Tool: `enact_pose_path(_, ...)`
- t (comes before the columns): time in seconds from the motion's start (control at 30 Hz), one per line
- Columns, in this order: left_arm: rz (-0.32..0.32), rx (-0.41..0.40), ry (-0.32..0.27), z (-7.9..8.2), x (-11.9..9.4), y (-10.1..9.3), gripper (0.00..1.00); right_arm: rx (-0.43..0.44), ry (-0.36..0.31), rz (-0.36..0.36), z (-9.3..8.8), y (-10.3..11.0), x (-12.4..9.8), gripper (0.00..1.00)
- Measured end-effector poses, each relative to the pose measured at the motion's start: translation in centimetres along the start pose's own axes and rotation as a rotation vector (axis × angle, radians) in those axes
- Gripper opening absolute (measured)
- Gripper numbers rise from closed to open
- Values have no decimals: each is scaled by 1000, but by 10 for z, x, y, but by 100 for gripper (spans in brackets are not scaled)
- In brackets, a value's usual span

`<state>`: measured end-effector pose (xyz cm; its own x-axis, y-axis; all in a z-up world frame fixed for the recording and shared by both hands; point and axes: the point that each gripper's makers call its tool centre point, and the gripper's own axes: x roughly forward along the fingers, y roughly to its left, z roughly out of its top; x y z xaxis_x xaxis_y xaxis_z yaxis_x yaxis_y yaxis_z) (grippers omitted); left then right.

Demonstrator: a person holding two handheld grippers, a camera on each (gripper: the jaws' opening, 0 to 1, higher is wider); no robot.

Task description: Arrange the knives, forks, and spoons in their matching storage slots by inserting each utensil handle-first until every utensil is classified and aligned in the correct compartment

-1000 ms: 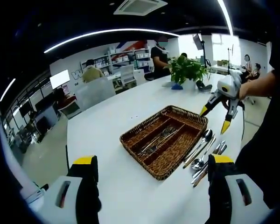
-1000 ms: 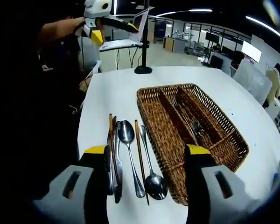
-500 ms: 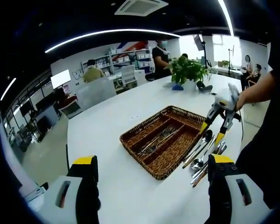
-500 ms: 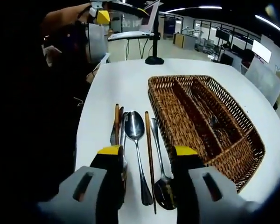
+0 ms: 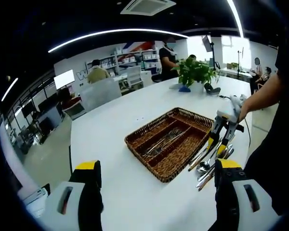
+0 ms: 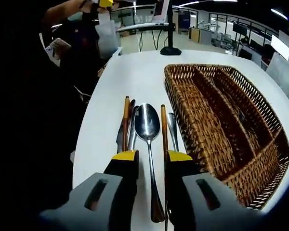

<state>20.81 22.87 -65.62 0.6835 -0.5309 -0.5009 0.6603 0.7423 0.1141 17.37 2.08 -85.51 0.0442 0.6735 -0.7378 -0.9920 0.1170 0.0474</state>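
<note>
I see bright, even indoor light from ceiling strip lights [image 5: 115,32], curved by fisheye. Window [image 5: 229,48] at far right of left gripper view blown out, plant [image 5: 196,72] before it partly backlit. White table [image 5: 115,125] near overexposed, soft shadows only. Glare on big spoon [image 6: 148,126] bowl in right gripper view. Person's dark sleeve [image 6: 33,120] at left there underexposed, no detail. Straight edges bow toward rim. Far background soft; near jaws slightly blurred.

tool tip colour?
Yellow tips on the right tool; clearest in the right gripper view.
</note>
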Motion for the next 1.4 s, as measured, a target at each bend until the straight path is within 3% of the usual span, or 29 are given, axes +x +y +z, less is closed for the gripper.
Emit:
enact_pose_path(0.13, 6, -6, 2, -3, -2, 3, 100, -11, 27, 16, -8, 1, 9, 13)
enact_pose_path(0.43, 16, -19, 5, -9, -6, 6, 100, -27, 27, 28, -10, 3, 16, 8)
enact_pose_path(0.63, 22, -23, 7, -11, -7, 8, 100, -198, 51, 12, -7, 4, 17, 3)
enact_pose_path(0.77, 21, -22, 7, -12, -6, 8, 100, -167, 72, 11, -6, 2, 16, 2)
enact_pose_path(1.0, 22, -13, 6, -8, -7, 9, 100, -201, 104, 14, -7, 3, 15, 1)
enact_pose_path(1.4, 28, -12, 3, -9, -8, 11, 100, -160, 124, -2, 5, 2, -4, 0)
